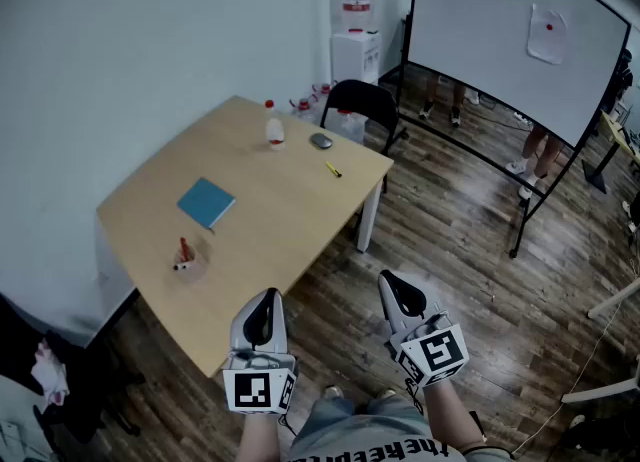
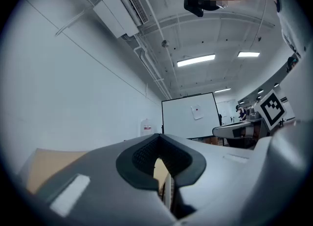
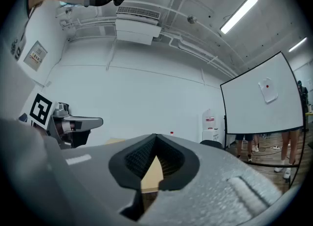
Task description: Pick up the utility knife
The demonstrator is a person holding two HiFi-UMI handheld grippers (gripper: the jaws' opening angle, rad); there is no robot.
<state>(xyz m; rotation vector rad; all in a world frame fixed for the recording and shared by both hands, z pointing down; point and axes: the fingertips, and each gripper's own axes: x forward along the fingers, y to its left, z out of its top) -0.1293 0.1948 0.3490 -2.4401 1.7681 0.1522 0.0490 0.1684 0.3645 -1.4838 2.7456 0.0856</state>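
Observation:
A small yellow utility knife (image 1: 332,169) lies near the far right edge of the light wooden table (image 1: 275,235). Both grippers hang well short of it, close to my body and off the table's near corner. The left gripper (image 1: 263,302) points toward the table edge, its jaws together with nothing between them (image 2: 159,144). The right gripper (image 1: 397,286) hovers over the wooden floor, also shut and empty (image 3: 155,144). Each gripper view looks along its own jaws at the room; neither shows the knife.
On the table are a blue notebook (image 1: 206,202), a red-capped bottle (image 1: 274,129), a grey oval object (image 1: 320,140) and a small dish with red items (image 1: 186,261). A black chair (image 1: 361,110), a water dispenser (image 1: 355,35) and a wheeled whiteboard (image 1: 505,40) stand beyond.

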